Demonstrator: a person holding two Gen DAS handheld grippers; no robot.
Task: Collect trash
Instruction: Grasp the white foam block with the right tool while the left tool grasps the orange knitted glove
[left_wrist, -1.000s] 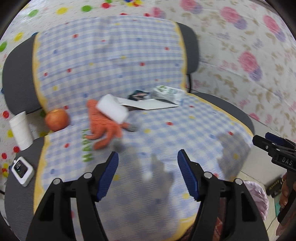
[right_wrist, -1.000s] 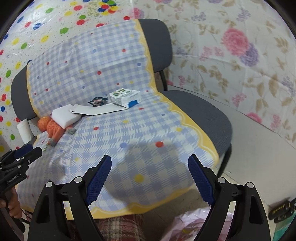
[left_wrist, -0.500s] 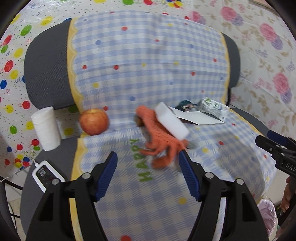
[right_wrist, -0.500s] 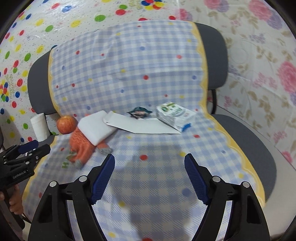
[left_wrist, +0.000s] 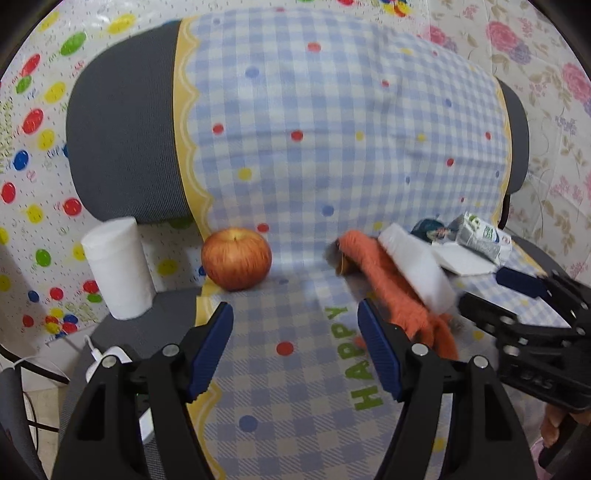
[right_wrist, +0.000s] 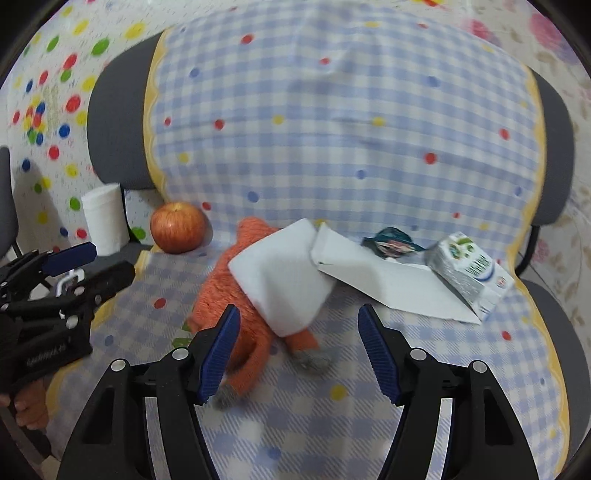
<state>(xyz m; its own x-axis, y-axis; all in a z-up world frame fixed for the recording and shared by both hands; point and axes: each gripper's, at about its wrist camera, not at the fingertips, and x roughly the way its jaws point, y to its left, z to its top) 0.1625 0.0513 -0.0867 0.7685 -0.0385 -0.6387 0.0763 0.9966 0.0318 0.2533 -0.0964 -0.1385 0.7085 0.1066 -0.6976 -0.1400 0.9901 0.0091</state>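
My left tool stood apart and empty near the apple; my right tool, jaws narrowing yet empty, hovered over the orange plush toy and white sponge.

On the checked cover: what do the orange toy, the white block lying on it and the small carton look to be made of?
Orange toy: plush or knitted fabric, judging by its fuzzy matte nap. White block: probably foam or sponge; plain matte surface, soft rounded edges, though blur leaves it open. Small carton: printed coated paperboard, with crisp folded edges and a slight sheen.
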